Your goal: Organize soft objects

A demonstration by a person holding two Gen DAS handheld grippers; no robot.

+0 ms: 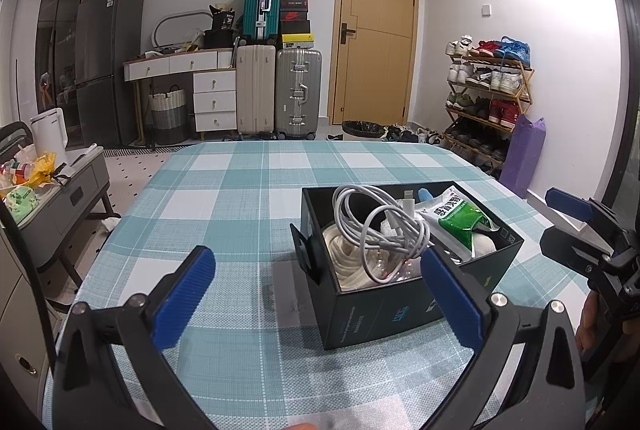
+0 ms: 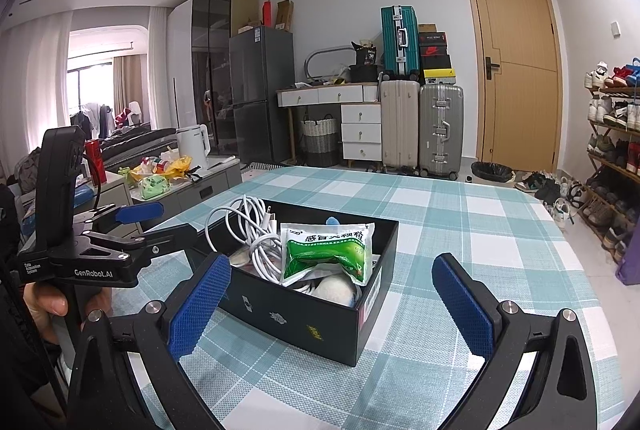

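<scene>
Both grippers hang spread and empty, the left gripper and right gripper either side of the black box on the checked tablecloth. Inside lie a white cable and green packet; packing looks done, so next likely means backing away

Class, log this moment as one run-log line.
left hand-held gripper: open, empty | right hand-held gripper: open, empty | black box: holds white cable, green packet
</scene>
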